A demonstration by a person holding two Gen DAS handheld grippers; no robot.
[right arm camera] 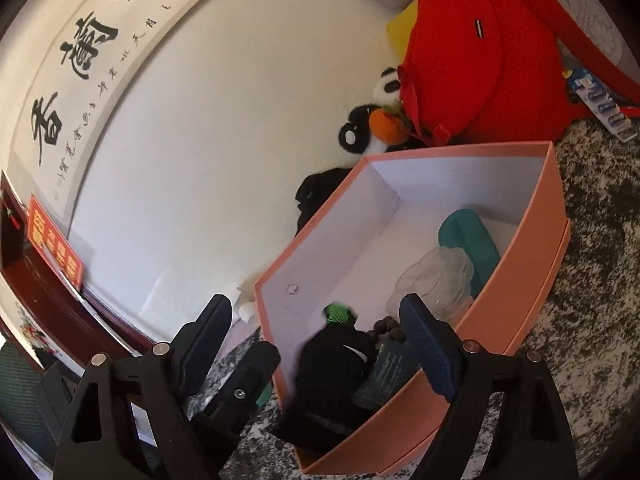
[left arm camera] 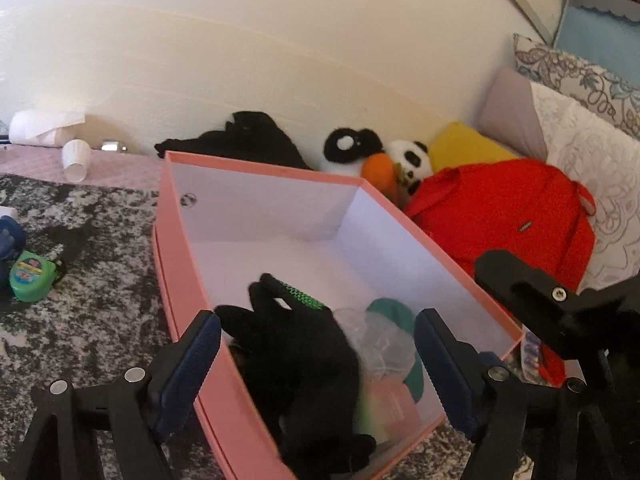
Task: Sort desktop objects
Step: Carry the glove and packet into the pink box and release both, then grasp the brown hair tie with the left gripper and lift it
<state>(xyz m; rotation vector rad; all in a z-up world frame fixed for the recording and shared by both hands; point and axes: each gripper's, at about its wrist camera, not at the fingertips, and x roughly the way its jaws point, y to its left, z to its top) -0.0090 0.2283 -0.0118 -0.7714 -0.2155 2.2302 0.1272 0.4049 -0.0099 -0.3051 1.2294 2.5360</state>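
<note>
A pink box (left arm camera: 184, 264) with a white inside stands open on the marbled table; it also shows in the right wrist view (right arm camera: 532, 264). In it lie a black glove with a green patch (left arm camera: 296, 344) (right arm camera: 336, 356), a clear plastic container (left arm camera: 380, 340) (right arm camera: 436, 280) and a teal object (left arm camera: 396, 312) (right arm camera: 472, 240). My left gripper (left arm camera: 318, 360) is open and empty over the box's near end, above the glove. My right gripper (right arm camera: 320, 344) is open and empty over the same end. A green tape measure (left arm camera: 32, 276) lies on the table to the left.
A red backpack (left arm camera: 500, 216) (right arm camera: 480, 52), plush toys (left arm camera: 380, 160) (right arm camera: 376, 120) and a black cloth (left arm camera: 240, 140) lie behind the box by the wall. A paper cup (left arm camera: 75, 159) and tissue roll (left arm camera: 36, 128) sit far left. A battery pack (right arm camera: 600, 104) lies right.
</note>
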